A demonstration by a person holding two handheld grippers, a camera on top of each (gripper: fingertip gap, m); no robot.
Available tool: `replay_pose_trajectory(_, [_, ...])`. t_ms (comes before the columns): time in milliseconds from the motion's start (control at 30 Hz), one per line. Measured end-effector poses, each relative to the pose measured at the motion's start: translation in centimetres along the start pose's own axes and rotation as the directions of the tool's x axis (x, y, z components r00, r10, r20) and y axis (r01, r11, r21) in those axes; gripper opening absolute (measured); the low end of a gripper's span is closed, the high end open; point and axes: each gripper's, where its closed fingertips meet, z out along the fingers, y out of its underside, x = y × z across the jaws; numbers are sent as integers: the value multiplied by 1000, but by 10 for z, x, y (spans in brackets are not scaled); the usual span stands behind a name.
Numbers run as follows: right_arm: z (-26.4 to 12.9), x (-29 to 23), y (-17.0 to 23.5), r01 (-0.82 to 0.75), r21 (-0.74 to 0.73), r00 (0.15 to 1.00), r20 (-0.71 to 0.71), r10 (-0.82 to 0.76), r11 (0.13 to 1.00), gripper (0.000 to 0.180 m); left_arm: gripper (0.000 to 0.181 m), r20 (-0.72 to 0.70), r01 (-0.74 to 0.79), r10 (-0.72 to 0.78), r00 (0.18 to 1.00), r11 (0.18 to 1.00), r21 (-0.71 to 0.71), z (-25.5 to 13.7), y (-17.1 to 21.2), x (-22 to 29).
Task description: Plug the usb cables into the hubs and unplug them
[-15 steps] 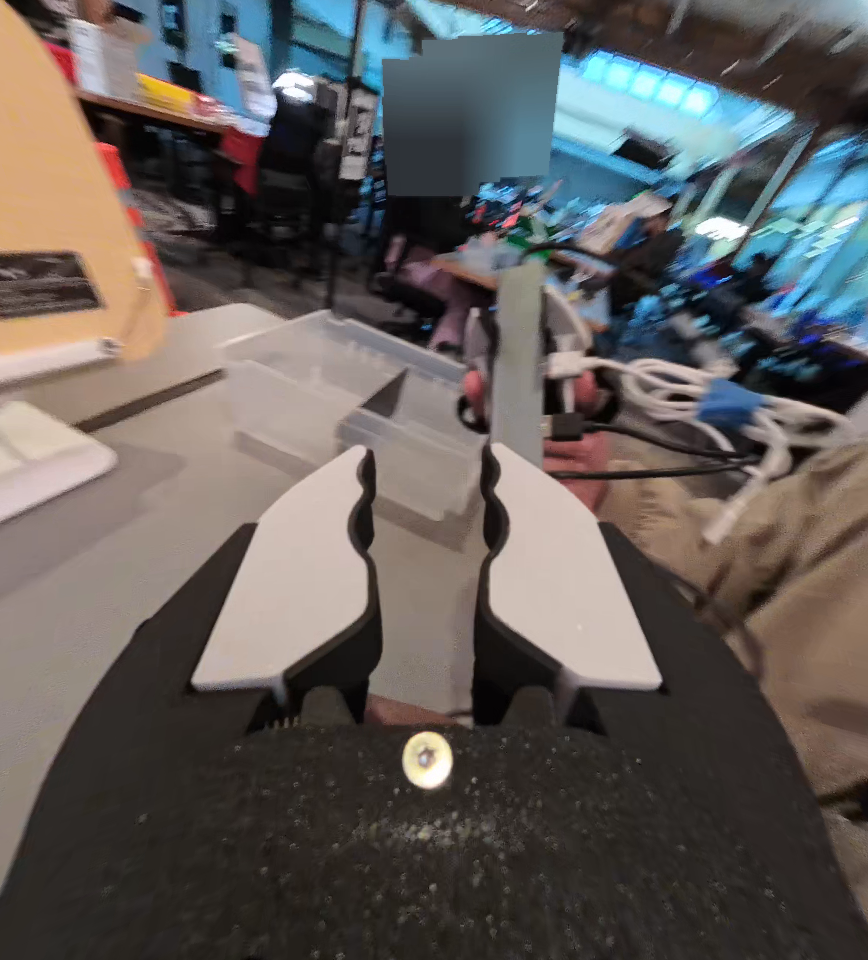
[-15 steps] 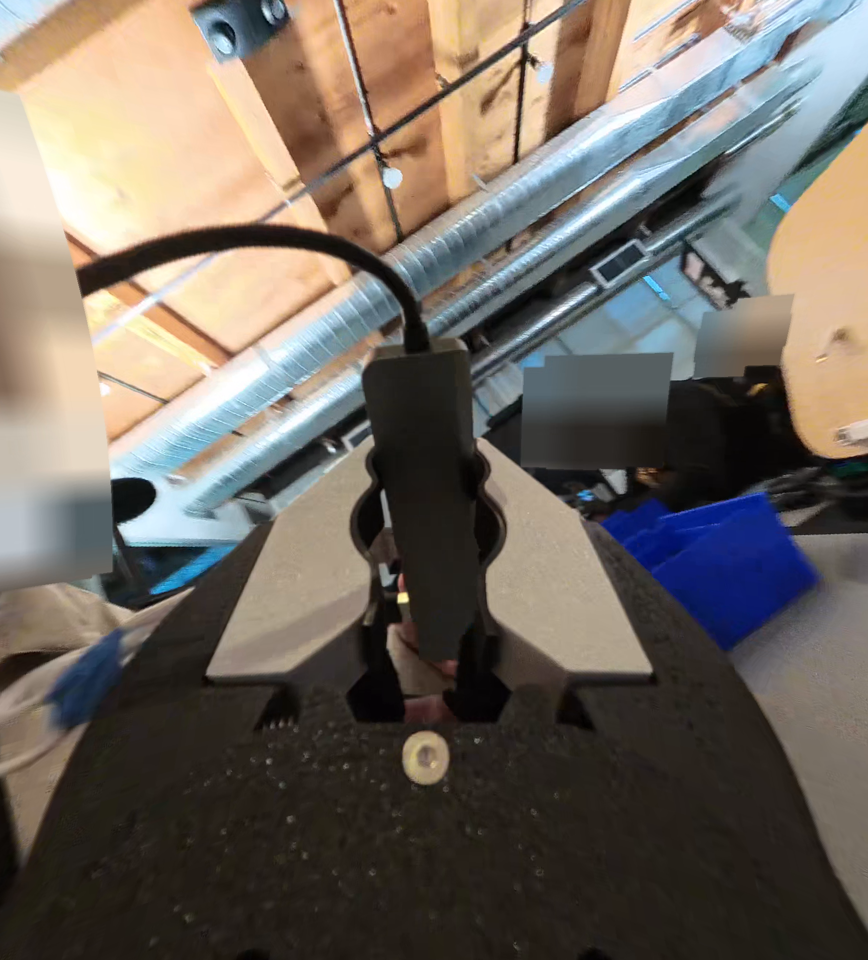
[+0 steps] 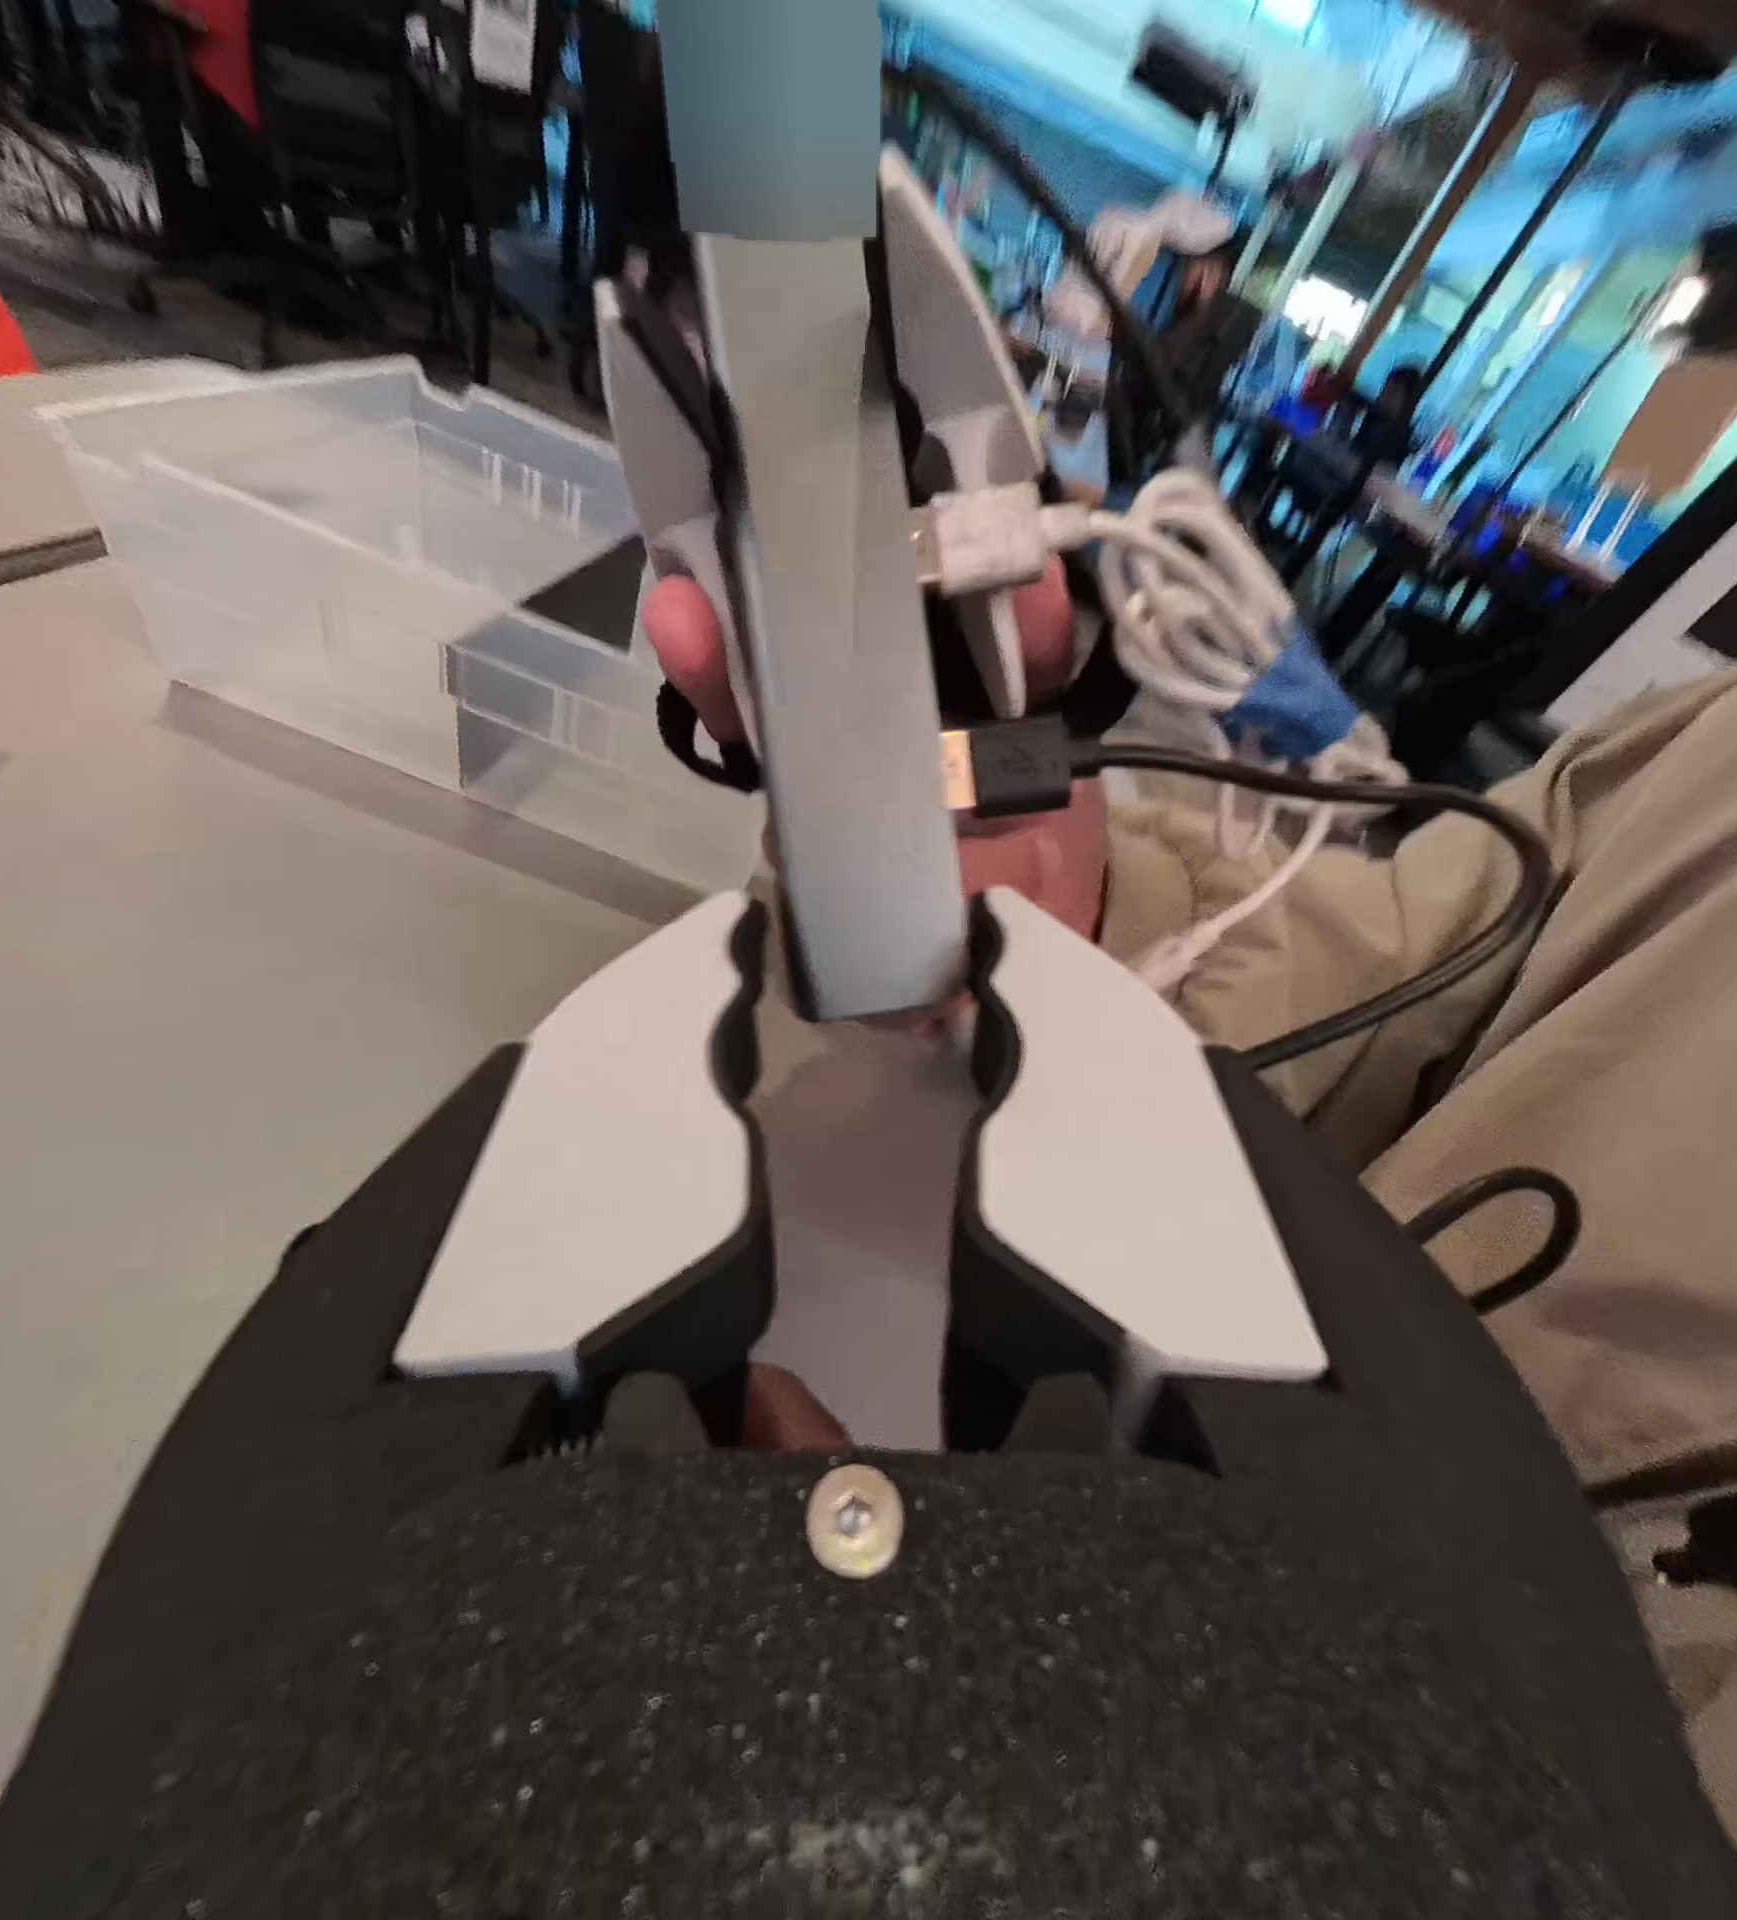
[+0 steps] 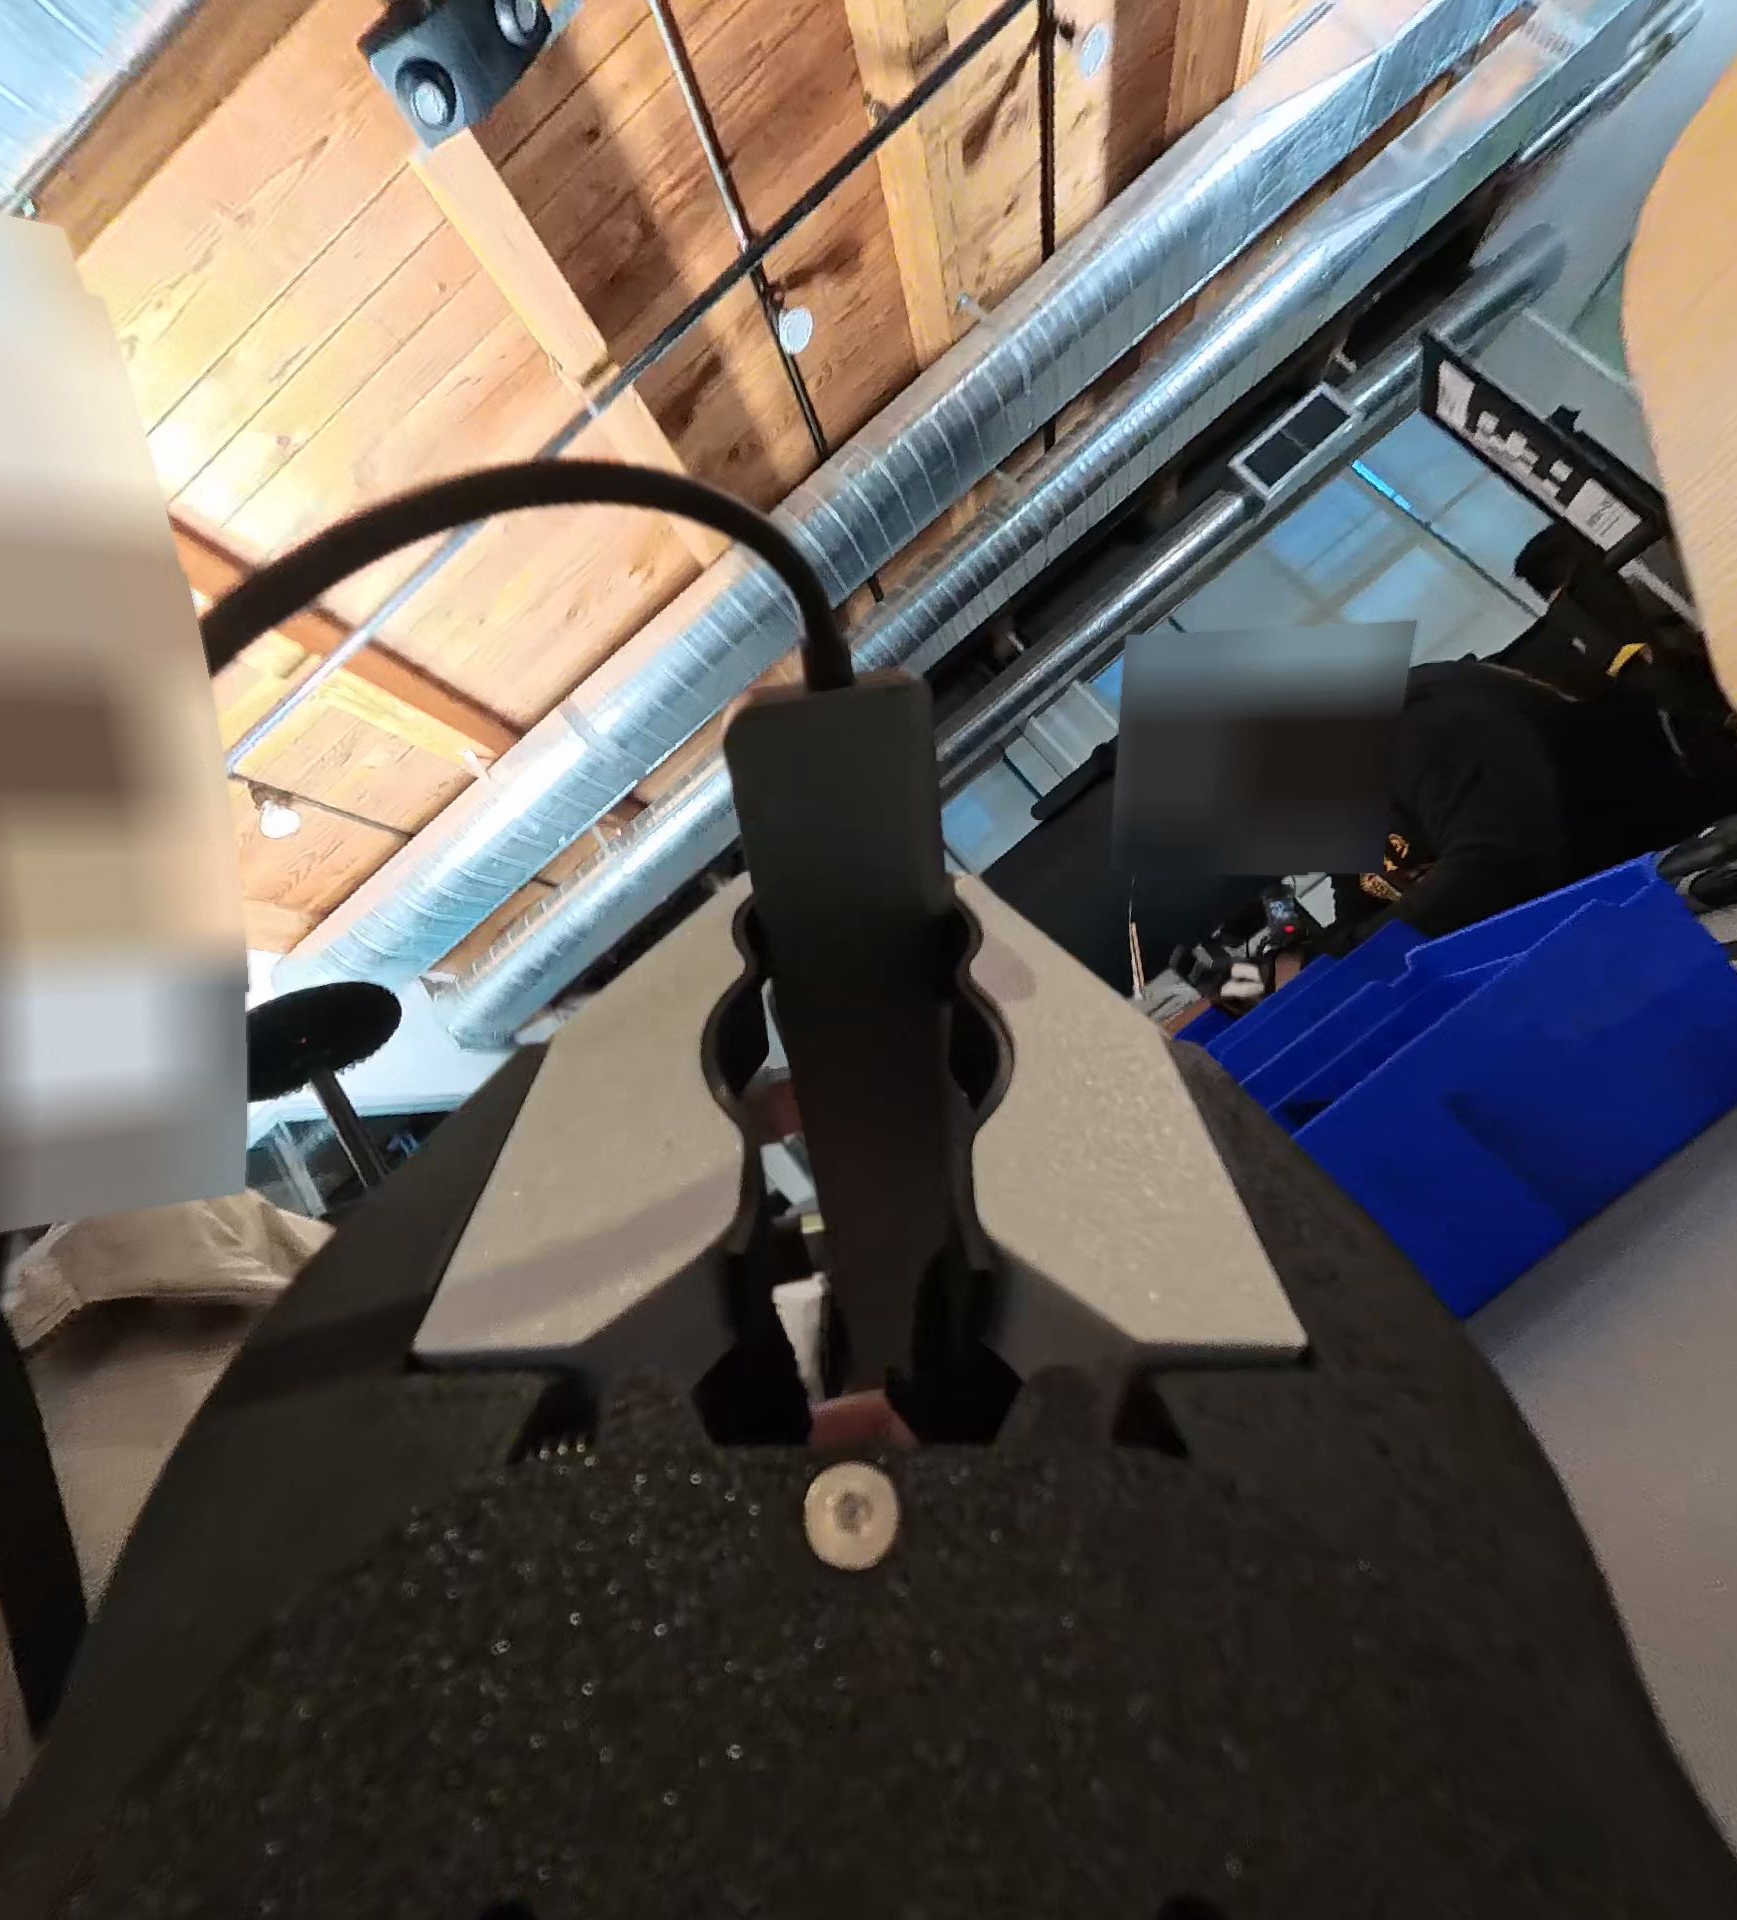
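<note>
In the left wrist view a grey USB hub (image 3: 843, 623) stands upright. Its upper part is held by my right gripper's fingers (image 3: 656, 457) farther off. A white USB plug (image 3: 989, 540) and a black USB plug (image 3: 1020, 769) sit in the hub's right side. My left gripper (image 3: 864, 925) is open, with the hub's lower end between its fingertips. In the right wrist view my right gripper (image 4: 853, 914) is shut on the hub (image 4: 843, 831). The hub's own black cable (image 4: 531, 499) arcs off to the left.
A clear plastic bin (image 3: 324, 520) stands on the grey table (image 3: 168, 1039) to the left. A coiled white cable with blue tape (image 3: 1196, 592) and a beige sleeve (image 3: 1622, 1039) are on the right. Blue bins (image 4: 1466, 1060) stand at the right in the right wrist view.
My left gripper has moved forward to the hub, whose lower end now sits between its open fingertips. The right gripper still holds the hub and has barely moved.
</note>
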Motion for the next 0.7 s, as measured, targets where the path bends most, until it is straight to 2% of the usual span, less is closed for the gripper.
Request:
replay_pose_trajectory(67, [-3,4,-2,-21,18,1000,0,21,1000,30,32,-20,73,-71,997,993,97,-2,-5,0])
replay_pose_trajectory(167, [-6,8,-1,-26,29,1000,-2,26,999,30,32,-19,95,-93,996,980,175,-2,-5,-2])
replay_pose_trajectory(500, [-11,16,1,3,54,999,-42,-1,999,29,32,39,85,-95,995,976,198,-2,-2,-10])
replay_pose_trajectory(600, [-12,37,7,94,-73,977,-185,-107,993,28,32,111,44,-69,991,975,220,-16,-12,-24])
replay_pose_trajectory(700, [-21,55,12,239,-271,900,-298,-317,933,46,32,275,-90,41,961,982,166,-37,-13,-46])
